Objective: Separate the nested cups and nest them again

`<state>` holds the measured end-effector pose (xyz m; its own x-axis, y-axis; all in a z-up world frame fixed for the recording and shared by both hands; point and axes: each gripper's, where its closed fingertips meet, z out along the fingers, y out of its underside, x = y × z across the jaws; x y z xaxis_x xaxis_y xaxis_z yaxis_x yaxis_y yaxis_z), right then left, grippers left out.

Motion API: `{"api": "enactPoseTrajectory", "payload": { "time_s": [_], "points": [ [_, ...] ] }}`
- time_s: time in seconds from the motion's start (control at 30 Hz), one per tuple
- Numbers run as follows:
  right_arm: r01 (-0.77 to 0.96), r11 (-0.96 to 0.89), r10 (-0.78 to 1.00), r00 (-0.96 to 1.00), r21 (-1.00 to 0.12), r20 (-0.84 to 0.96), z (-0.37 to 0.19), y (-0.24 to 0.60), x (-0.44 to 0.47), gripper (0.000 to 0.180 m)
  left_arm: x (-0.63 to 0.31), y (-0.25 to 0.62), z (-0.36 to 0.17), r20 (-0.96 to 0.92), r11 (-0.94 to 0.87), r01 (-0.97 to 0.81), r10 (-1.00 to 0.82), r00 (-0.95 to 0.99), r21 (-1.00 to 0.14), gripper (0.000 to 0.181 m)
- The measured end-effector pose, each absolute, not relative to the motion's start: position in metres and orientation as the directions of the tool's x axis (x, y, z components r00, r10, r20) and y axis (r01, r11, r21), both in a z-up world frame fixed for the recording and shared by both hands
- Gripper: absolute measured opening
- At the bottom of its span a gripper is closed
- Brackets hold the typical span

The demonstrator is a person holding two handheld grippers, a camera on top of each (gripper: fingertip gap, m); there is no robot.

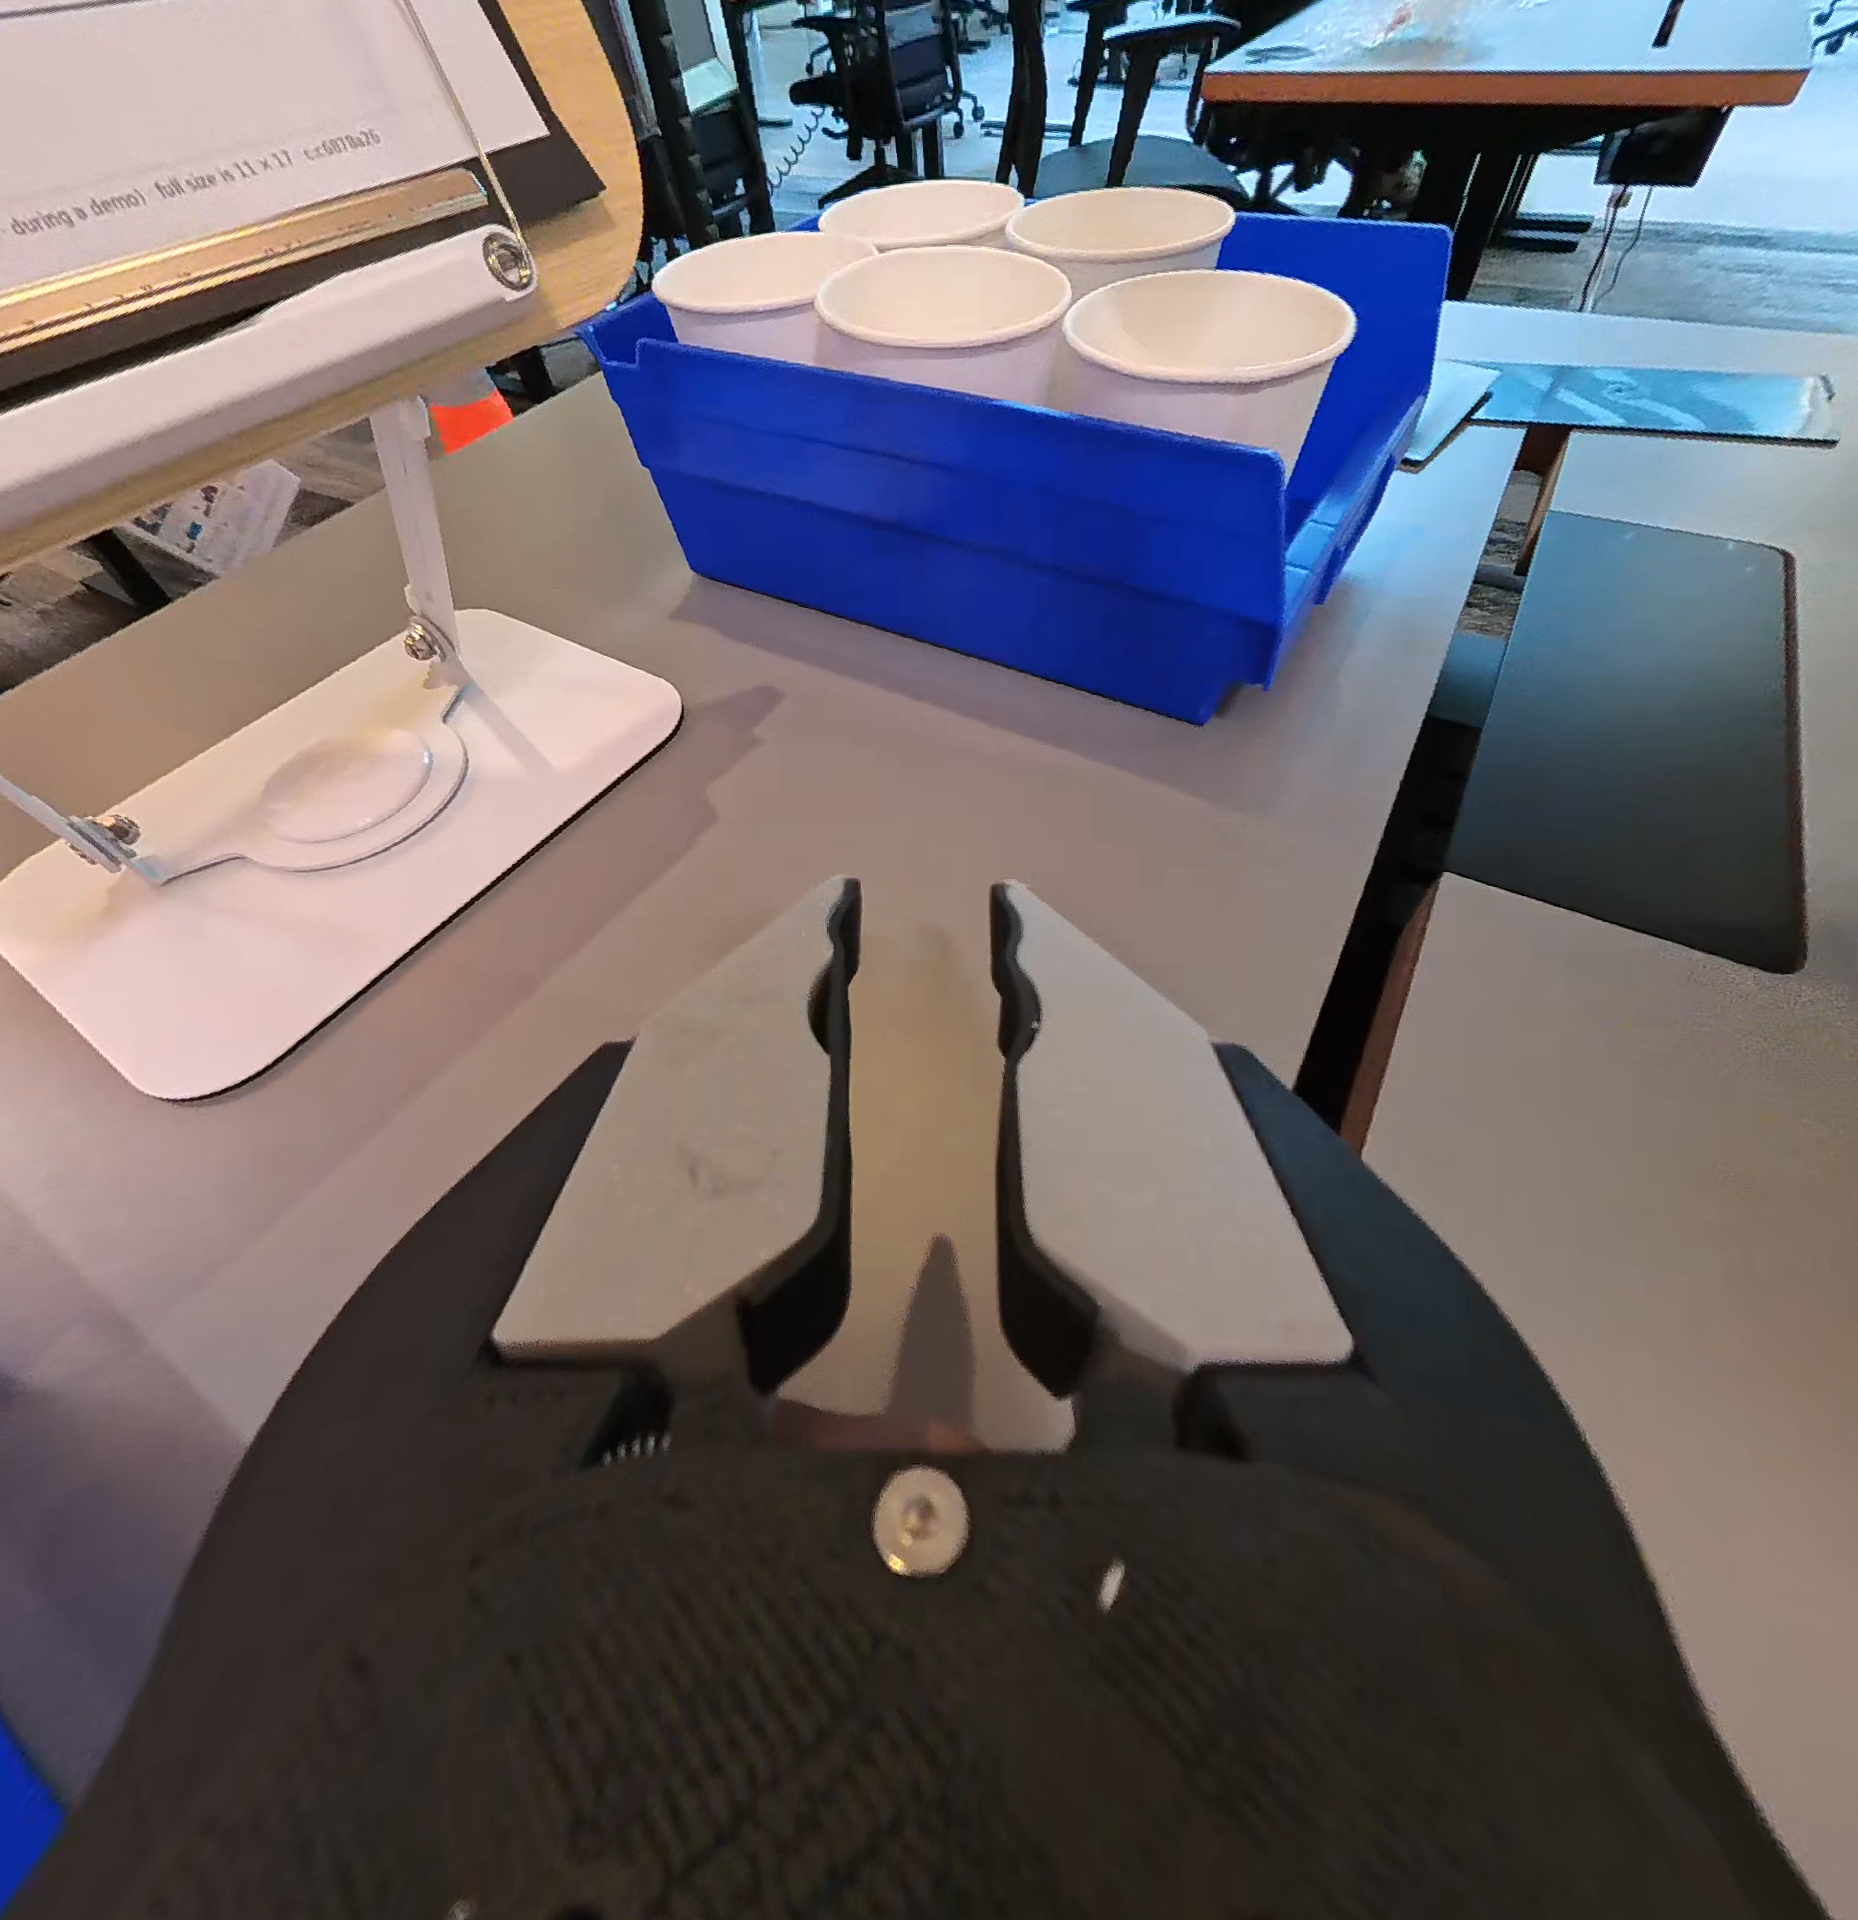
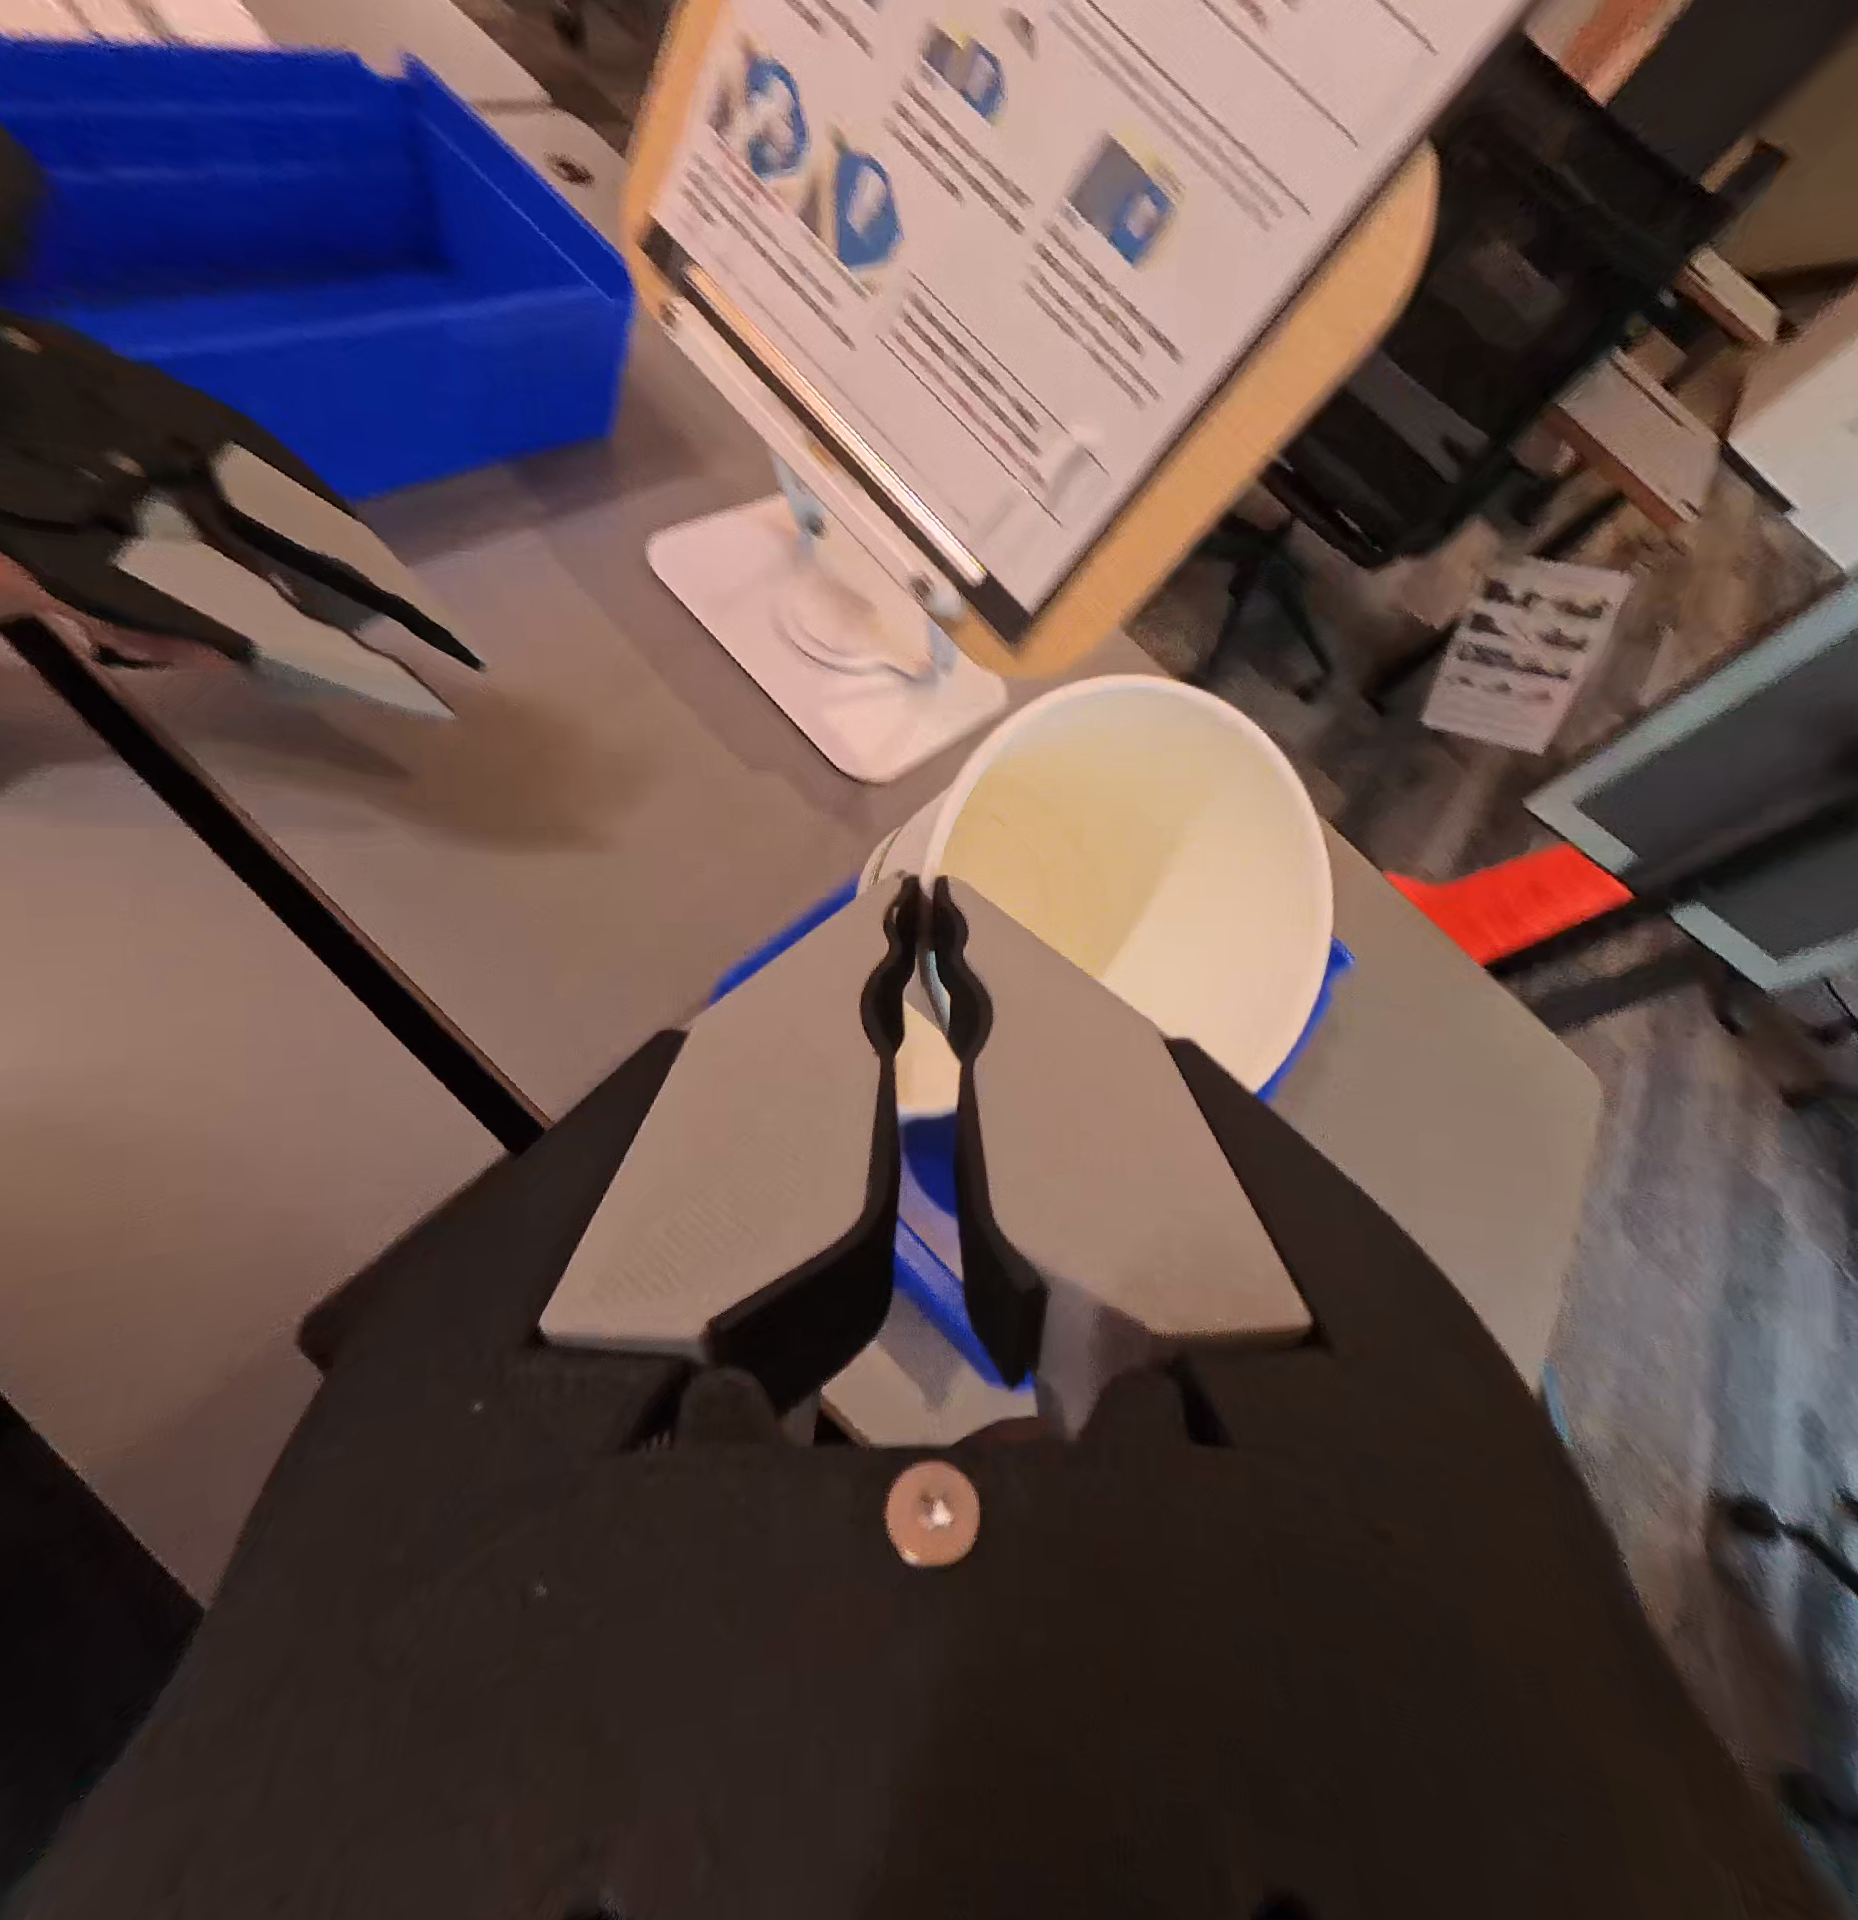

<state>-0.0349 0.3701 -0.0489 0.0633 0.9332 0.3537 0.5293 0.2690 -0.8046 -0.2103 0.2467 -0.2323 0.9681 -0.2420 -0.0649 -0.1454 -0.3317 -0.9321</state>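
Note:
In the left wrist view, several white paper cups (image 1: 944,312) stand upright in a blue bin (image 1: 966,561) on the grey table ahead. My left gripper (image 1: 925,904) hovers above the table short of the bin, its jaws a little apart and empty. In the right wrist view, my right gripper (image 2: 925,896) is shut on the near rim of a white paper cup (image 2: 1143,883), which is tilted with its mouth towards the camera. A second rim edge (image 2: 889,847) shows at its left side. The left gripper (image 2: 385,623) also shows at the left, empty.
A white stand (image 1: 312,852) holding a printed board (image 1: 229,187) stands left of the bin; it also shows in the right wrist view (image 2: 1008,260). A blue bin (image 2: 946,1247) lies under the held cup. Another blue bin (image 2: 312,260) sits top left, its visible inside bare. The table edge (image 1: 1403,831) is on the right. Left tips to right tips: about 30 centimeters.

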Motion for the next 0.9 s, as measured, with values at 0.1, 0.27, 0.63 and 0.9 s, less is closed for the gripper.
{"api": "enactPoseTrajectory", "payload": {
  "time_s": [0.1,0.27,0.63,0.9],
  "points": [
    [0.611,0.229,0.923,0.112,-0.758,0.369,-0.068,0.395,-0.007,0.000,-0.209,0.246,-0.233,-0.067,-0.330,-0.152,-0.254,0.965,-0.932,0.000],
    [0.743,0.210,0.889,0.127,-0.636,0.440,-0.120,0.423,0.010,0.000,-0.211,0.246,-0.235,-0.063,-0.335,-0.145,-0.246,0.967,-0.931,0.000],
    [0.854,0.164,0.897,0.081,-0.495,0.436,-0.207,0.450,-0.002,0.000,-0.214,0.245,-0.237,-0.053,-0.341,-0.136,-0.241,0.969,-0.930,0.004],
    [0.860,0.130,0.920,0.081,-0.493,0.384,-0.228,0.457,-0.012,0.000,-0.215,0.245,-0.236,-0.045,-0.338,-0.128,-0.241,0.969,-0.932,0.005]
  ]
}}
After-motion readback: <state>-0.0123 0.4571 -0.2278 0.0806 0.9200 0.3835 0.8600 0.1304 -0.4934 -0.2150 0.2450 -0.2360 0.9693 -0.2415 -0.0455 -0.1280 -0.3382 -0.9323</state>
